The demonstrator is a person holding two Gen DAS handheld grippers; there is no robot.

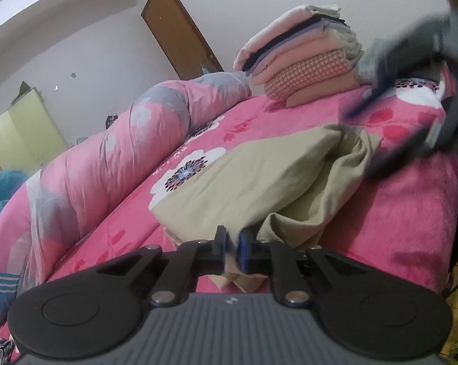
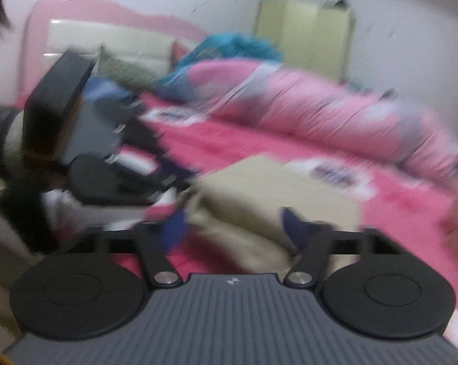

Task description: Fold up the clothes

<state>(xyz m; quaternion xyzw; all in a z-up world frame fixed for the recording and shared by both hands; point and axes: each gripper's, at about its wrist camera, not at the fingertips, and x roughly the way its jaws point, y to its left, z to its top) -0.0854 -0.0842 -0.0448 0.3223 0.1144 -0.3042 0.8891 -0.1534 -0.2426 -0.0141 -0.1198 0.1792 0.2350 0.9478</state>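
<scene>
Your left gripper (image 1: 232, 245) is nearly pinched together, maybe on a bit of the tan cloth (image 1: 253, 176) just ahead of it. Your right gripper (image 2: 233, 228) is spread wide, the cloth between its fingers. It's soft, light and floppy, so grab a corner
</scene>
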